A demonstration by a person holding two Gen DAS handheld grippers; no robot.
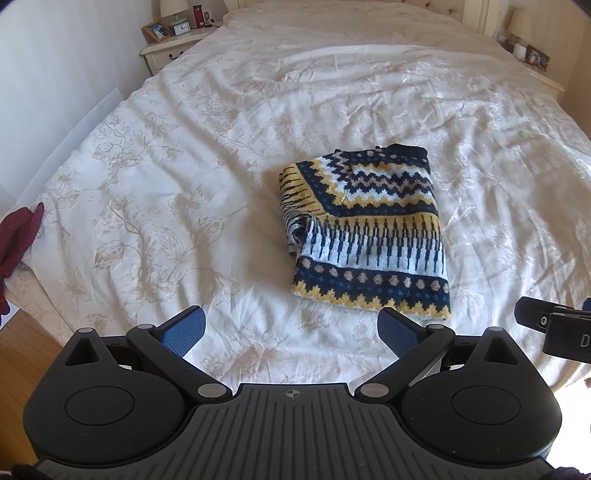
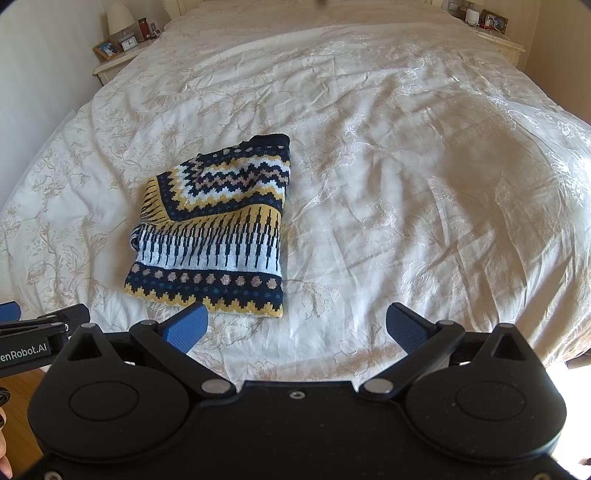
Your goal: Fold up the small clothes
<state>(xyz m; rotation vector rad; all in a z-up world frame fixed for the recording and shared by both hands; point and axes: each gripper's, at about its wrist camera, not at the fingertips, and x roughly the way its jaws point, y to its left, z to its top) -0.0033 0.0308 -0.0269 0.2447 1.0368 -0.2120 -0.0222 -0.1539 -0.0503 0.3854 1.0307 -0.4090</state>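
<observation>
A small knitted sweater [image 1: 364, 229] in navy, yellow and white patterns lies folded into a compact rectangle on the white floral bedspread [image 1: 184, 166]. It also shows in the right wrist view [image 2: 214, 229]. My left gripper [image 1: 291, 328] is open and empty, just short of the sweater's near edge. My right gripper [image 2: 297, 326] is open and empty, with its left finger pad [image 2: 186, 326] close to the sweater's near hem. The right gripper's body shows at the right edge of the left wrist view [image 1: 554, 325].
A dark red garment [image 1: 16, 240] hangs at the bed's left edge. Nightstands with lamps, a clock and photo frames stand at the head of the bed on the left [image 1: 173, 40] and the right [image 2: 495, 29]. Wooden floor [image 1: 22, 354] lies below left.
</observation>
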